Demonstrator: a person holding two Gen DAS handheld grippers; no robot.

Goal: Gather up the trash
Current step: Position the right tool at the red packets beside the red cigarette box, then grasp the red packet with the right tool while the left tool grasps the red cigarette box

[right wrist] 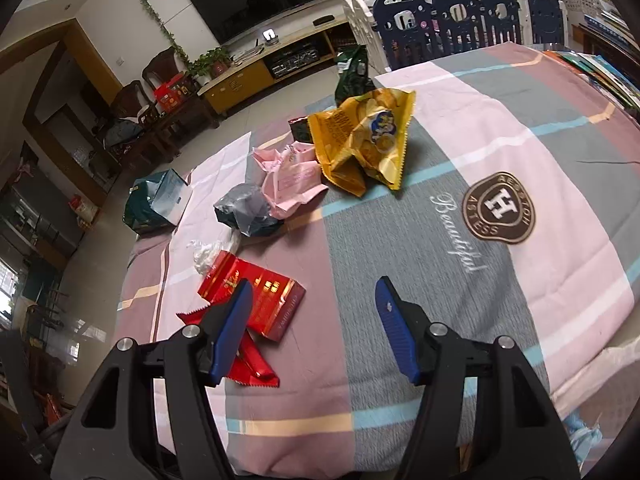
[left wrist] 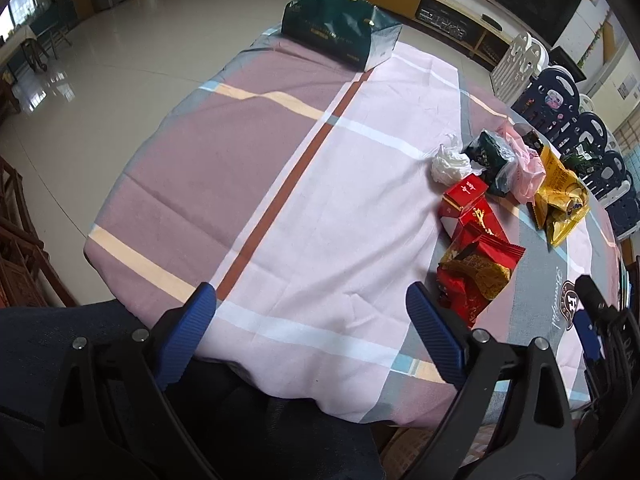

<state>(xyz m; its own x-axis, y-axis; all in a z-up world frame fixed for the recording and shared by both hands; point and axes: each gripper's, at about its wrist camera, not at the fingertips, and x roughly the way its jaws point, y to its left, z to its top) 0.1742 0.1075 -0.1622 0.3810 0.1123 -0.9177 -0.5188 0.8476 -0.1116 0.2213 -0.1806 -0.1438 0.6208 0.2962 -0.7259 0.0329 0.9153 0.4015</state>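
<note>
Trash lies in a loose row on the striped tablecloth (left wrist: pixel 320 200): a red snack wrapper (left wrist: pixel 476 272), a red carton (left wrist: pixel 466 198), crumpled white tissue (left wrist: pixel 450 162), a dark green bag in clear plastic (left wrist: pixel 490 156), a pink wrapper (left wrist: pixel 528 172) and a yellow chip bag (left wrist: pixel 560 196). My left gripper (left wrist: pixel 310 300) hangs open over the near table edge, left of the red wrapper. My right gripper (right wrist: pixel 314 294) is open with nothing between its fingers. Its left finger covers part of the red carton (right wrist: pixel 260 292) and the red wrapper (right wrist: pixel 248 368). The yellow chip bag (right wrist: pixel 364 140) lies farther off.
A dark green gift bag (left wrist: pixel 340 28) stands at the table's far end, seen also as a gift bag (right wrist: pixel 156 200) at the left edge. Plastic fence panels (right wrist: pixel 452 16) stand beyond the table, books (right wrist: pixel 600 68) lie at its right. Tiled floor surrounds it.
</note>
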